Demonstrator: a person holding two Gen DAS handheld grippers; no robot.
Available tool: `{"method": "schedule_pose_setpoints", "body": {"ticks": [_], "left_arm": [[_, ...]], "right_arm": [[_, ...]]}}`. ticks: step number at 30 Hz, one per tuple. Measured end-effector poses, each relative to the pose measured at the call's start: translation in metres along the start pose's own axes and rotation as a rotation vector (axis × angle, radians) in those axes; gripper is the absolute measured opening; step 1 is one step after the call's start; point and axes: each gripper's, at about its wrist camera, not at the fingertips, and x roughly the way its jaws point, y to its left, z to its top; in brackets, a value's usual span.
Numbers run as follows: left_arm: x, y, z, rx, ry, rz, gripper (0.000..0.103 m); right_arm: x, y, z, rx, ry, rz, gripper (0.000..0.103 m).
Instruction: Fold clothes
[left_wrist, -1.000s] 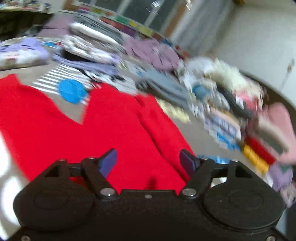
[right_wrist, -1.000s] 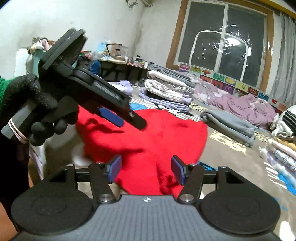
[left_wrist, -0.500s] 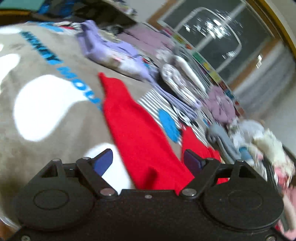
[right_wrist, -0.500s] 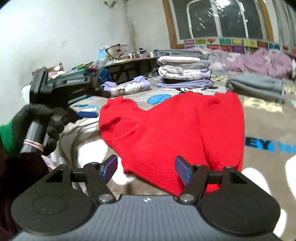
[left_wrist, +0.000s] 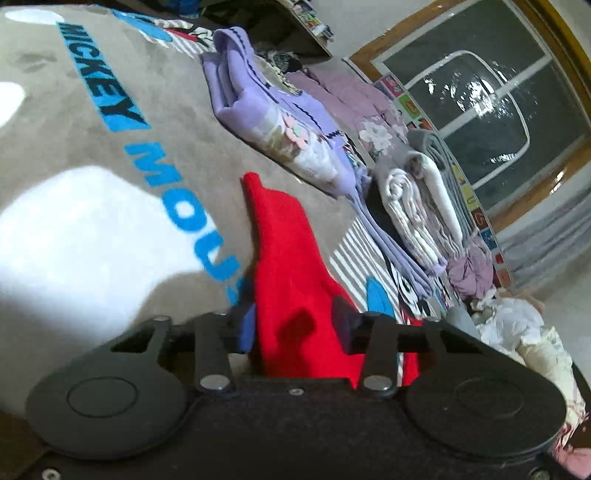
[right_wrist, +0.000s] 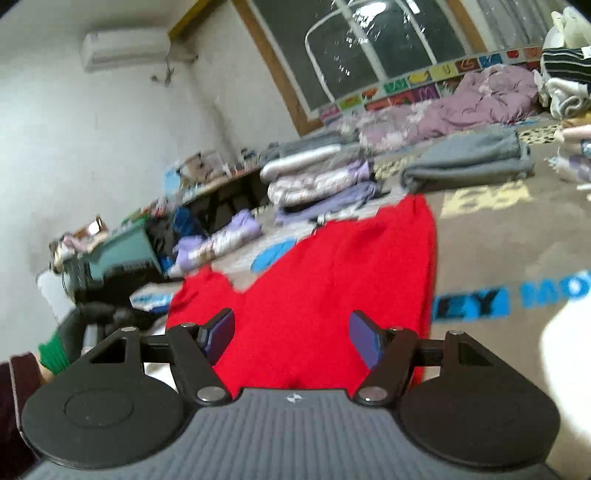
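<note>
two grippers work over one red garment (right_wrist: 332, 280), which lies spread on a grey blanket (left_wrist: 74, 122) printed with blue "mickey mouse" letters and white patches. in the right wrist view the right gripper (right_wrist: 291, 336) sits at the garment's near hem with its jaws spread wide and nothing between the blue pads (right_wrist: 364, 338); the red cloth lies flat below them. at the left edge of that view a black-gloved hand (right_wrist: 96, 314) with a green cuff holds the other tool near the garment's left corner.

in the left wrist view the left gripper (left_wrist: 295, 325) has a strip of the red garment (left_wrist: 284, 258) running up between its fingers; the pads (left_wrist: 246, 325) stand on either side of the cloth, narrowed towards it, but whether they actually pinch it cannot be told.

beyond the garment lie a folded lilac bundle (left_wrist: 273, 122), a stack of folded white and lilac linens (left_wrist: 417, 210), and a folded grey piece (right_wrist: 469, 162). a dark window (right_wrist: 369, 48) fills the far wall.
</note>
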Motion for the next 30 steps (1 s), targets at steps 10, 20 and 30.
{"method": "schedule_pose_setpoints", "body": {"ticks": [10, 20, 30], "left_arm": [[-0.002, -0.035, -0.001, 0.090, -0.040, -0.105, 0.005], [-0.011, -0.139, -0.058, 0.399, -0.023, -0.242, 0.002], [0.012, -0.212, -0.157, 0.709, 0.083, -0.277, 0.001]], "right_arm": [[0.019, -0.056, 0.020, 0.259, -0.024, 0.190, 0.069], [0.030, -0.066, 0.028, 0.360, -0.012, 0.318, 0.069], [0.028, -0.088, 0.023, 0.498, -0.032, 0.317, 0.071]]}}
